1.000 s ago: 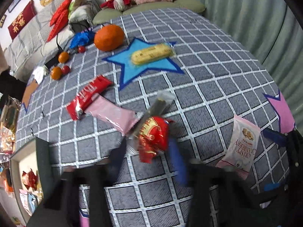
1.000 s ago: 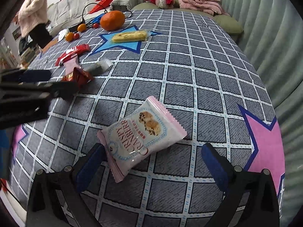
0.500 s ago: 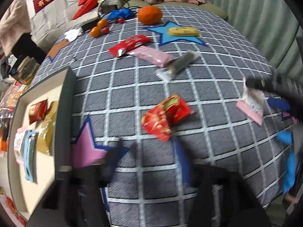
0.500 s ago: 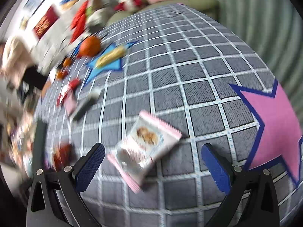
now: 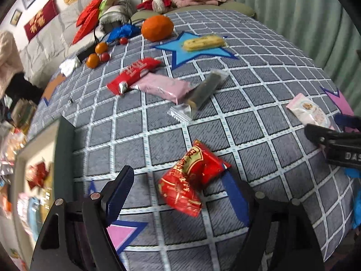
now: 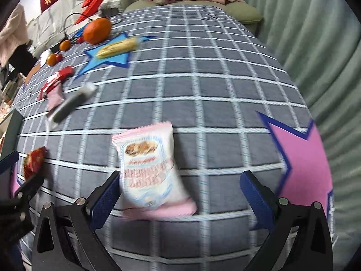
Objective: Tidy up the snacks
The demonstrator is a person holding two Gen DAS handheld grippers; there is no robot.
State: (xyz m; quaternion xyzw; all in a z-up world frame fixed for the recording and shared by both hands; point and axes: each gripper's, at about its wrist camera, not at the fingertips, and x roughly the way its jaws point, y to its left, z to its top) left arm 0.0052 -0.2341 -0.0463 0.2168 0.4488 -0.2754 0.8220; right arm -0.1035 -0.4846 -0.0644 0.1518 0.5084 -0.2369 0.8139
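Left gripper (image 5: 178, 194) over grey checked tablecloth (image 5: 259, 85), jaws opening, red snack packet (image 5: 191, 178) lying between them but not pinched; right pad touching or just beside packet's edge, left pad well apart. Right gripper (image 6: 180, 194) spread wide over pink-and-white cookie packet (image 6: 151, 169), nothing clamped; left pad just at packet's edge.

Step in hand, by judgement: packets waiting to go into tray (image 5: 65, 133) at table's left edge, already holding a few wrappers. To do well: centre jaws across narrow width of red packet, come down until pads flank it, close gently on crimped foil rather than filling, lift clear before swinging toward tray. Same for cookie packet: square the jaws to its short sides first.

Red packet: glossy foil, gold lettering, crumpled, lying skewed. Cookie packet: flat pillow pouch, pink crimped ends, biscuit photo on front, blurred. More snacks farther off: long red packet (image 5: 133, 72), pink bar (image 5: 164, 88), dark stick (image 5: 205, 90), yellow bar (image 5: 203, 43) on blue star.
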